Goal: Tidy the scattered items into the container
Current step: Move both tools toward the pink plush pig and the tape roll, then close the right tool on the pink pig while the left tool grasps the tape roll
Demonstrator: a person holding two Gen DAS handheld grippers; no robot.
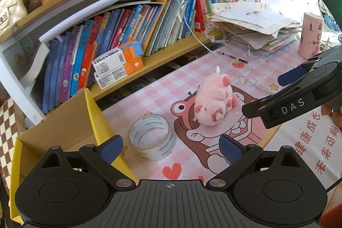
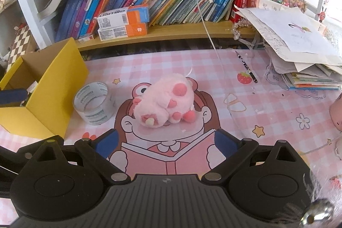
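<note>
Toy: a soft pink plush animal with darker pink spots (image 2: 165, 103) lies on its side in the middle of the desk; nothing holds it; it rests on the cartoon face printed on the mat
Tape: a see-through roll of sticky tape (image 1: 152, 136) stands on the mat, just to the left of the toy; it is just beside the box but I cannot tell if they touch
Box: an open yellow cardboard box (image 2: 46, 87) sits at the left end of the desk; its top is open; something small shows inside, too hidden to name
Left gripper: the black left gripper with blue finger pads (image 1: 171, 147) has its fingers spread wide apart; it grasps nothing; it is over the near edge of the box and the tape roll sits just ahead, between its fingers
Right gripper: the black right gripper with blue finger pads (image 2: 165, 143) is spread wide too; it holds nothing; the toy is right in front of it, near but not touching
Mat: a pink checked desk mat with a cartoon girl reading (image 2: 277, 99) covers the desk
Pencil: a dark patterned pencil (image 2: 245, 66) lies far back on the mat, well apart from the toy
Papers: a messy pile of papers and booklets (image 2: 299, 52) is at the right
Shelf: a wooden shelf full of bright books (image 2: 171, 32) runs along the back; two orange and white cartons (image 2: 123, 24) are stacked on it
</note>
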